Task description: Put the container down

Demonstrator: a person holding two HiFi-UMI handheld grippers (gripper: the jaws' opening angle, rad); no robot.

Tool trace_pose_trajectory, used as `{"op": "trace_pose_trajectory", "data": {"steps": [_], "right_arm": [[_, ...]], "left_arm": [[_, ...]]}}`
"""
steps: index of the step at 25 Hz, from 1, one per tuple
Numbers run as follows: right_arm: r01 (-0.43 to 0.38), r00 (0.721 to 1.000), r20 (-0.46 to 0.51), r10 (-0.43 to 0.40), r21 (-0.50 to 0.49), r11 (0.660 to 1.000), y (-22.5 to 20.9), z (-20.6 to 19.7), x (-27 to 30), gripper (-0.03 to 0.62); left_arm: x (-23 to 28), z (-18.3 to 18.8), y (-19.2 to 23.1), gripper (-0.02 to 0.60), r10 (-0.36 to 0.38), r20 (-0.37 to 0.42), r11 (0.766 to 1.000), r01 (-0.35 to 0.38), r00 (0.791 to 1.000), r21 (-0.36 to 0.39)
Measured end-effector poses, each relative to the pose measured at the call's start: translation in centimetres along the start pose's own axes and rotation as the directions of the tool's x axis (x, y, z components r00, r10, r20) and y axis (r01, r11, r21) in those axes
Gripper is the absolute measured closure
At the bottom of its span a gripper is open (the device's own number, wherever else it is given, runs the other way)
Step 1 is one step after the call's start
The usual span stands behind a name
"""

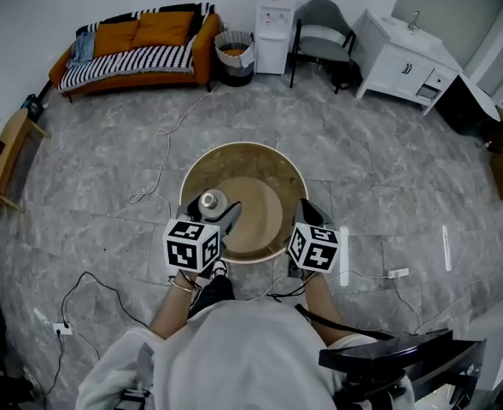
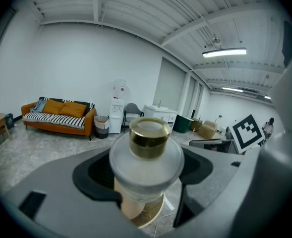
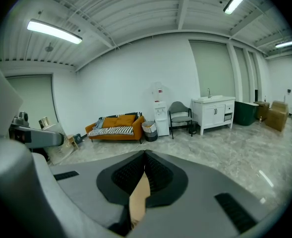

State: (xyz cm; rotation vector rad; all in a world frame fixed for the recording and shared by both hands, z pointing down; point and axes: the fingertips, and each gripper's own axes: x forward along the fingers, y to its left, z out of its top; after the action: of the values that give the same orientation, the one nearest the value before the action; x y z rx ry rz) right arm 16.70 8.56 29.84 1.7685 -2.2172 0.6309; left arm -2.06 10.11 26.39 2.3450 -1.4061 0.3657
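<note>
A clear container [image 1: 213, 202] with a shiny gold cap is clamped in my left gripper [image 1: 221, 215], over the left part of a round wooden table [image 1: 272, 162]. In the left gripper view the container [image 2: 148, 148] fills the space between the jaws of the left gripper [image 2: 146, 171], upright, with the table top showing below it. My right gripper [image 1: 307, 214] hovers at the table's right rim. In the right gripper view the right gripper [image 3: 145, 168] has its jaws closed together with nothing in them.
An orange sofa [image 1: 136, 45], a bin [image 1: 234, 56], a water dispenser [image 1: 274, 28], a grey chair [image 1: 324, 37] and a white sink cabinet [image 1: 400, 58] line the far wall. Cables [image 1: 161, 165] trail over the marble floor left of the table. A power strip [image 1: 396, 272] lies to the right.
</note>
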Motion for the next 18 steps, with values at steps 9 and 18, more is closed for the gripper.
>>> {"op": "trace_pose_trajectory", "data": {"steps": [9,18], "right_arm": [[0.029,1.0,0.008,-0.029,0.011,1.0,2.1,4.0,6.8,0.571],[0.07,0.998,-0.001,-0.07,0.017,0.997,4.8,6.5,12.9,0.571]], "left_arm": [[4.5,3.9,5.9,0.238,-0.044,-0.013,0.999,0.044,0.999,0.021],[8.5,6.7,12.1,0.238,-0.104,-0.034,0.994,0.105,0.994,0.023]]}}
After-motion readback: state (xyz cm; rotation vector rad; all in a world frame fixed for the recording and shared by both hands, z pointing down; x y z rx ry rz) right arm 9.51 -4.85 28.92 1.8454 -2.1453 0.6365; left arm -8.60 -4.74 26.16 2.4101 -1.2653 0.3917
